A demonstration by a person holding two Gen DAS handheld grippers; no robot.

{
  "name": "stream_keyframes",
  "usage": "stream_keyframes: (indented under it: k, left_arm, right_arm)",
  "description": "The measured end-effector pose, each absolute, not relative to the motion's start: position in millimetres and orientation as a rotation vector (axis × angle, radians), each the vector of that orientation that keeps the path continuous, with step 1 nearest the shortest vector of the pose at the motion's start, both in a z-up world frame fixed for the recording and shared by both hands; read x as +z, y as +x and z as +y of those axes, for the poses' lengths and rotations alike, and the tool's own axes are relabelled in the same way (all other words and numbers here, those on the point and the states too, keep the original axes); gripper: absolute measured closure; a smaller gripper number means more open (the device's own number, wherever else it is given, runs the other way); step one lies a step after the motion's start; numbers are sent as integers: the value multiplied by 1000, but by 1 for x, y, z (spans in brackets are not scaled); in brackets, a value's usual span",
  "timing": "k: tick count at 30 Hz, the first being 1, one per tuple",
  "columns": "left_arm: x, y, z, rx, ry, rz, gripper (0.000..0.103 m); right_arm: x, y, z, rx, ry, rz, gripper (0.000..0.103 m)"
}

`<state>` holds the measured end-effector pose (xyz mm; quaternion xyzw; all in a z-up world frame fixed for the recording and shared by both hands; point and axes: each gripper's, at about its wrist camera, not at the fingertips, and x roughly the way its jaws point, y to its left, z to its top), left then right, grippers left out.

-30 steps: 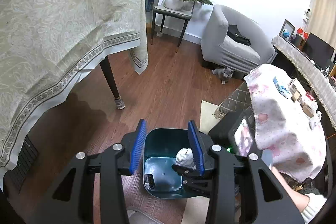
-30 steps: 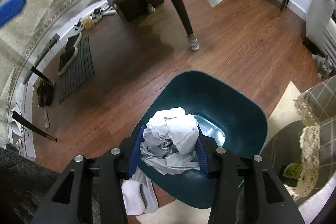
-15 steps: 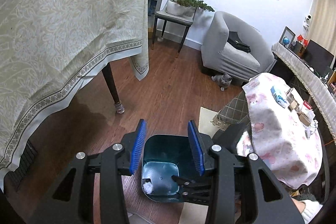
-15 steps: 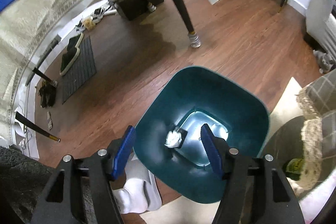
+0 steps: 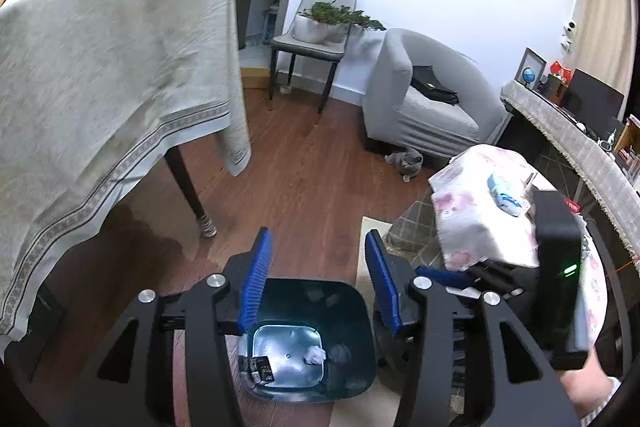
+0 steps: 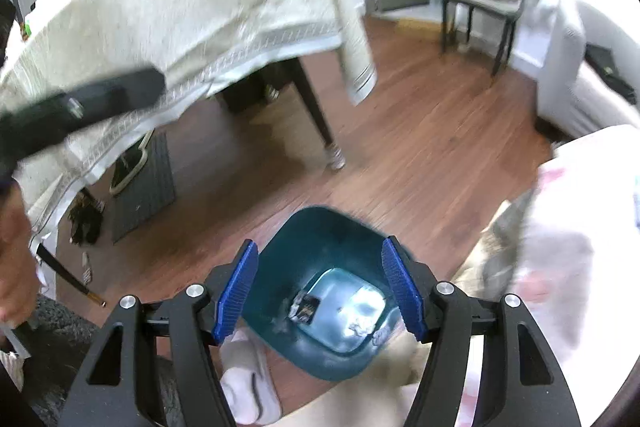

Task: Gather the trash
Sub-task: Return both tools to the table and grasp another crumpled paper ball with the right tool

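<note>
Since a second ago: right gripper [image 6: 320, 287] has let go, risen and swung away; paper wad [image 5: 316, 354] now lies at the bottom of the teal bin [image 5: 360, 311].

Both tools spread wide, nothing held; left gripper [image 5: 318, 279] hangs over the bin.

Risks: right view blurred, so a fast swing could clip the draped table [image 5: 100, 87]. Cat [image 5: 406, 161] nearby may wander underfoot.

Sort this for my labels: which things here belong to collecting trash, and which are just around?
Job: bin, paper wad and dark wrapper inside it, left gripper, right gripper, both open.

Around: table, chair, armchair, cat, plant.
</note>
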<state>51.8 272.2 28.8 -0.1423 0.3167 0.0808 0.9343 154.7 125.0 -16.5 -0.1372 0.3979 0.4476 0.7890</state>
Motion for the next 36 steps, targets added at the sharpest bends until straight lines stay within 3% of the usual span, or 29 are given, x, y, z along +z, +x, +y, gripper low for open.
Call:
stream_keyframes:
  k: [13,17,24,36]
  left_arm:
    - [34,103,188,54,-210,634,33]
    - [30,116,160,24,-194,636,24]
    - [24,139,119,-30,-162,628,16]
    - [14,169,55,-118,-123,637,14]
  right_arm:
    - [21,186,25,822,-221,750,37]
    - [25,189,-7,789,-206,723,26]
    - [30,197,-58,689,-199,687,19]
    - [34,206,-136,514,-167,657,14]
